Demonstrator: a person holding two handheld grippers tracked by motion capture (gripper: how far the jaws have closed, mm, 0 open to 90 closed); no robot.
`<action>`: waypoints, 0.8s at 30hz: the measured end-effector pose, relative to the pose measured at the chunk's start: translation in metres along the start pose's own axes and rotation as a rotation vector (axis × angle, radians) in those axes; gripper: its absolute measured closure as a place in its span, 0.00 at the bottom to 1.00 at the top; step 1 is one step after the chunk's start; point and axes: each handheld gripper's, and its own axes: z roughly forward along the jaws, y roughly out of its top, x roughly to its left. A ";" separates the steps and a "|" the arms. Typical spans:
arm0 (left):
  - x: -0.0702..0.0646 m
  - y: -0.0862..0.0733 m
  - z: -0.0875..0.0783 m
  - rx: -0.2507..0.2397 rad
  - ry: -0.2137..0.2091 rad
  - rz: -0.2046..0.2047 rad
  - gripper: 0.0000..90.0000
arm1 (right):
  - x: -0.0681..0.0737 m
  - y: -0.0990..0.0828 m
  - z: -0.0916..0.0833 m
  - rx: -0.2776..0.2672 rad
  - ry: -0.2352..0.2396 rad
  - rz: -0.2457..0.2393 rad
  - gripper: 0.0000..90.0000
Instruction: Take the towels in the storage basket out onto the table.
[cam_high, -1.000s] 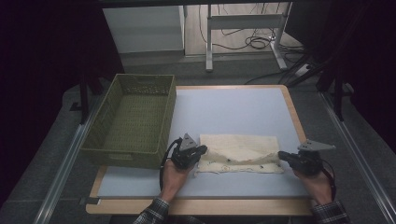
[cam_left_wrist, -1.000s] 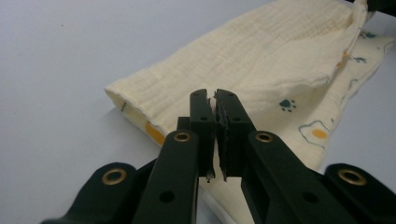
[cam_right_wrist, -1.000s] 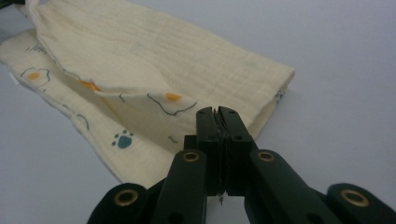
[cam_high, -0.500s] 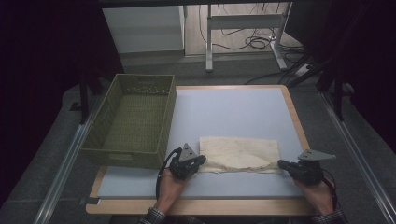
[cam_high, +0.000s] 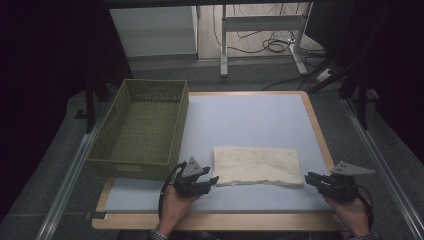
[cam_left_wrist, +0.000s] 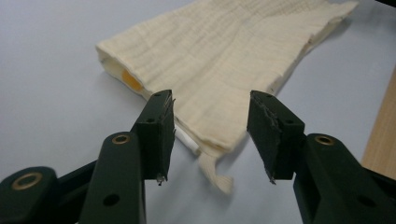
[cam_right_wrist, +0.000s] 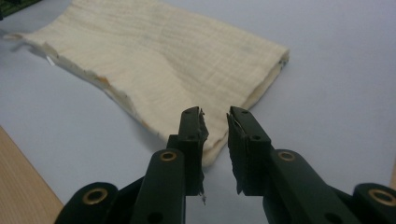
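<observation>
Table (cam_high: 260, 120) holds folded cloth (cam_high: 257, 165); left gripper (cam_left_wrist: 211, 135) and right gripper (cam_right_wrist: 215, 135) jaws just opening, empty; fold may spring loose.

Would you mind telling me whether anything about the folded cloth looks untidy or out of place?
Mostly neat: the cream cloth lies folded flat on the table. One corner tab sticks out near the left tool, and something orange peeks from the fold.

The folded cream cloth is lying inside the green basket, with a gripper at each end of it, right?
Not quite. The folded cream cloth lies on the blue table mat, beside the green basket, as the high view shows. The left gripper and right gripper do sit at its ends.
</observation>
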 end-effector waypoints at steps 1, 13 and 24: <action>0.001 0.002 0.002 0.000 0.007 0.001 0.56 | -0.001 0.002 0.000 -0.004 0.002 0.002 0.83; 0.027 0.029 0.049 0.028 0.099 -0.067 0.53 | -0.015 0.026 0.038 0.003 -0.010 0.000 0.82; 0.055 0.049 0.078 0.067 0.219 -0.105 0.65 | -0.043 0.055 0.073 0.007 -0.098 0.006 0.78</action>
